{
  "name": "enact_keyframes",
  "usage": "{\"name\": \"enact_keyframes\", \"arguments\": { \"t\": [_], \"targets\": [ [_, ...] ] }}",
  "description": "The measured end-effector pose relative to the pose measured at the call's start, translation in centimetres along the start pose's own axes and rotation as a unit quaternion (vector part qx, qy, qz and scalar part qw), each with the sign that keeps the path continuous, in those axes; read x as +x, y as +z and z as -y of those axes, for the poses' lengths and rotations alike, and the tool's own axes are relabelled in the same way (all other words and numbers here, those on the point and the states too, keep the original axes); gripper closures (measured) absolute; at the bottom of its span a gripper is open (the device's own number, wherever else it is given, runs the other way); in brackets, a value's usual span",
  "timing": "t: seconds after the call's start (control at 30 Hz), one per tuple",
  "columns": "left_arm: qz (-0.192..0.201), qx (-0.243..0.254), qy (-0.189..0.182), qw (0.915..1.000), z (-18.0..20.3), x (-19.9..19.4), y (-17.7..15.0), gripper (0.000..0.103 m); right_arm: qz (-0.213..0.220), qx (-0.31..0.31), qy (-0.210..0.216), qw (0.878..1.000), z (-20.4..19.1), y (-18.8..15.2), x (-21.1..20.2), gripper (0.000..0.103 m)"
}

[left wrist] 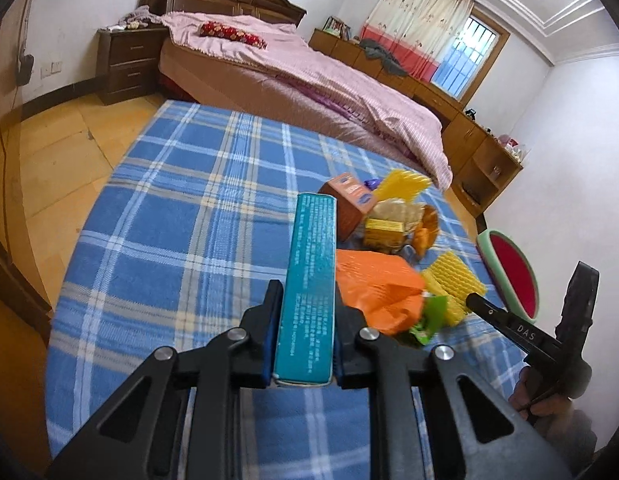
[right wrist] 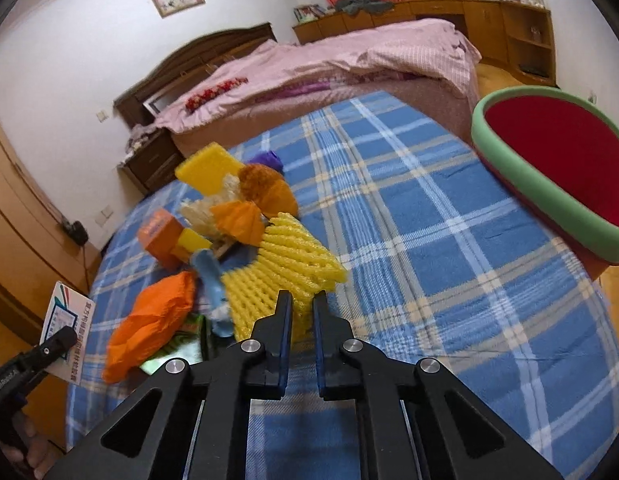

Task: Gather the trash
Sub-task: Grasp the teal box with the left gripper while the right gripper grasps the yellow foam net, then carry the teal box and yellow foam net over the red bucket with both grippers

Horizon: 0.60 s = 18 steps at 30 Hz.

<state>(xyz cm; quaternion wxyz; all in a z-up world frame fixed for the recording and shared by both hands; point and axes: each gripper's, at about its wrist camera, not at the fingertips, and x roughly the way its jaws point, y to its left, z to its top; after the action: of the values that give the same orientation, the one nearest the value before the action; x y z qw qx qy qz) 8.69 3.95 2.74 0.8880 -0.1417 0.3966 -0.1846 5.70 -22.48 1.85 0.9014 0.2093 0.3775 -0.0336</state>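
Observation:
My left gripper (left wrist: 307, 292) is shut on a long teal box (left wrist: 309, 280) and holds it above the blue plaid cloth (left wrist: 169, 200); the box also shows at the left of the right wrist view (right wrist: 67, 332). A pile of trash lies to its right: an orange wrapper (left wrist: 379, 288), yellow foam netting (left wrist: 453, 280), a brown carton (left wrist: 349, 200) and a green wrapper (left wrist: 427, 320). My right gripper (right wrist: 301, 300) has its jaws closed on an edge of the yellow foam netting (right wrist: 285, 264). The red bin with a green rim (right wrist: 549, 172) stands at the right.
A bed with pink covers (left wrist: 309, 72) lies behind the table. A dark nightstand (left wrist: 125, 60) stands at the left, wooden cabinets (left wrist: 469, 132) along the right wall. The bin also shows in the left wrist view (left wrist: 513, 272), off the table's right edge.

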Motion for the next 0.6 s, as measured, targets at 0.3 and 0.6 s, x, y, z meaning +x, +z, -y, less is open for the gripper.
{"name": "enact_keyframes", "arguments": {
  "t": [0.3,0.6],
  "targets": [
    [0.005,0.020,-0.023,0.9995,3.8,-2.0,-0.2,0.083,0.062,0.004,0.011,0.998,1.2,0.2,-5.2,0.093],
    [-0.005,0.056,-0.055,0.9969,9.3,-1.5,0.4,0.083,0.105,0.040,0.007,0.994,4.5,0.7,-8.9,0.093]
  ]
}}
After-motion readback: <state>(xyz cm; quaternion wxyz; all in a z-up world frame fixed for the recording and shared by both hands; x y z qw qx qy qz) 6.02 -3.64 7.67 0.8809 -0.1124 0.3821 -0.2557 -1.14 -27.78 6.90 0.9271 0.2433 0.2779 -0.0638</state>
